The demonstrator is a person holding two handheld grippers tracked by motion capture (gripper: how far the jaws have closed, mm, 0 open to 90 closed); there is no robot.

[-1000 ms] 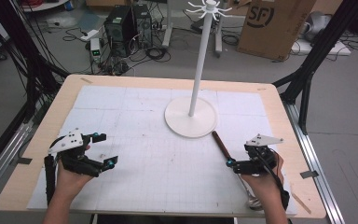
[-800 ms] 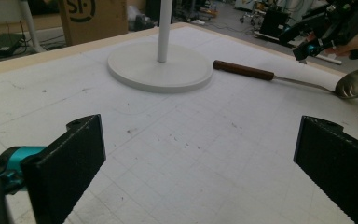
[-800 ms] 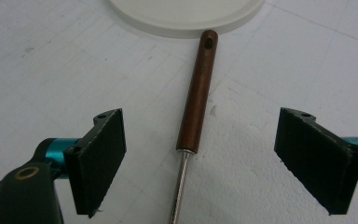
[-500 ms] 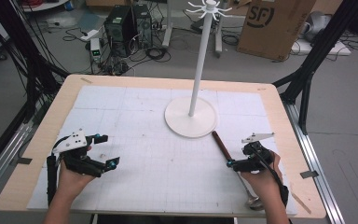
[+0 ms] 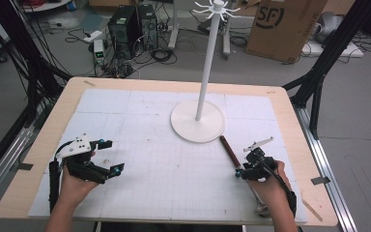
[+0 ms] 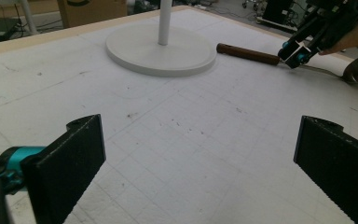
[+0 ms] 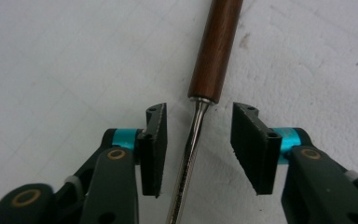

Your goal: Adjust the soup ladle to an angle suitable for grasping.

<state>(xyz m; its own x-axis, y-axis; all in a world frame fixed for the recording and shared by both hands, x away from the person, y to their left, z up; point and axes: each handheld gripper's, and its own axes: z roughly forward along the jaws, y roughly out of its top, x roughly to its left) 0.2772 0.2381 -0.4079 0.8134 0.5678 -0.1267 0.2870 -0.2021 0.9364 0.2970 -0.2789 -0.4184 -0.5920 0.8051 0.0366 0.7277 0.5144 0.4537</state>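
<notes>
A utensil with a brown wooden handle [image 5: 229, 150] and a thin metal shaft lies on the white mat, right of the middle. My right gripper [image 5: 240, 171] is open and low over it. In the right gripper view the shaft [image 7: 189, 149] runs between the two pads without touching either, just below the end of the handle [image 7: 216, 46]. The utensil's metal bowl [image 5: 261, 210] peeks out beside the right wrist. My left gripper [image 5: 112, 156] rests open at the mat's left with nothing between its pads. The left gripper view looks past its wide-apart jaws at the handle [image 6: 247, 53] and the right gripper [image 6: 296, 51].
A white hanging stand with a round base [image 5: 197, 122] and a tall pole [image 5: 207, 63] rises at the back centre, its base close to the handle's far end. The white gridded mat [image 5: 164, 169] covers the wooden table. Dark frame legs stand off both sides.
My right gripper has shifted left and down so its jaws straddle the utensil's shaft. The left gripper has hardly moved.
</notes>
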